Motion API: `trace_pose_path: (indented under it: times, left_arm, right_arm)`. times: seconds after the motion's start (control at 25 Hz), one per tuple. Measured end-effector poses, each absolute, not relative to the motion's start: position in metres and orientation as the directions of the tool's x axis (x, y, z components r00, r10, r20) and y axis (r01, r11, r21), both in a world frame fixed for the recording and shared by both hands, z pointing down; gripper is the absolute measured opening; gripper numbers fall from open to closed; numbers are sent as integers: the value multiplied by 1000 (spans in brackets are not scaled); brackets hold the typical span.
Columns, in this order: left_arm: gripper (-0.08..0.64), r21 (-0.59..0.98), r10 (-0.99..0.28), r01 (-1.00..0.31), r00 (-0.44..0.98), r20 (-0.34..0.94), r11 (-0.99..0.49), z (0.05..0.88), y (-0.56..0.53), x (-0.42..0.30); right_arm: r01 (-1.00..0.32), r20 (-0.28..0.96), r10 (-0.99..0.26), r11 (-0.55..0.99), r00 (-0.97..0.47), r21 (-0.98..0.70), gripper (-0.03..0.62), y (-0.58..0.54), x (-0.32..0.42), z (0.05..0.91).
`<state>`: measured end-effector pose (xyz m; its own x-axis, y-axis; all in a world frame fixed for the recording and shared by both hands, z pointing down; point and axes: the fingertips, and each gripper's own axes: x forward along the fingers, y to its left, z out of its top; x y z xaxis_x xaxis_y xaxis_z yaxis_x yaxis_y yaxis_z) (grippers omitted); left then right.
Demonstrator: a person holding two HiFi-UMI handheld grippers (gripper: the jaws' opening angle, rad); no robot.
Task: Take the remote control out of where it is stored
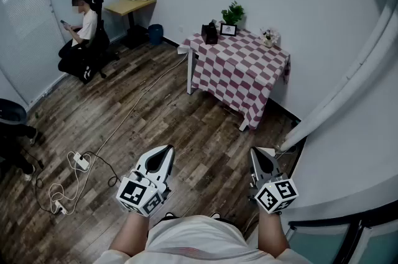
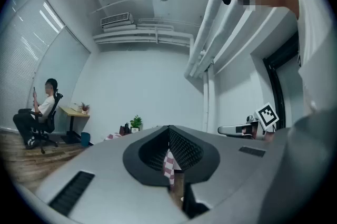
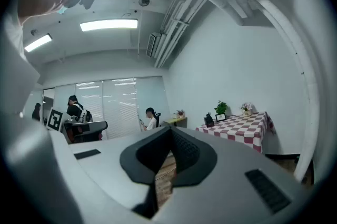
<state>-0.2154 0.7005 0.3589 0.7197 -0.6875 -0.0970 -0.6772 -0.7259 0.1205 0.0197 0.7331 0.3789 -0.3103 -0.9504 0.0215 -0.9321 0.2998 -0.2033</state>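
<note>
Room: wooden floor (image 1: pixel 186 132), checked tabletop (image 1: pixel 249 76) well ahead | left hand-held gripper (image 1: pixel 166 150) and right hand-held gripper (image 1: pixel 255 152): pressed together, empty | task: unstarted, remote control unseen

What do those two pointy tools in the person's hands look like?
The left tool and the right tool are light grey pointed wedges with black ribbed pads inside. Each has a cube with black-and-white square markers at its back end. The person wears a pale top, and no sleeves reach the wrists.
</note>
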Motion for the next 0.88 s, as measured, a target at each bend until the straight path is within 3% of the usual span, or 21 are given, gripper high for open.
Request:
trace_pose_path:
  times: [0.88]
  left_arm:
    - [9,115,-686,-677,724,-67,-727,367,692,-261]
  right_arm:
    - [-919,32,-948,298,-317,-259,12,719,-35,392]
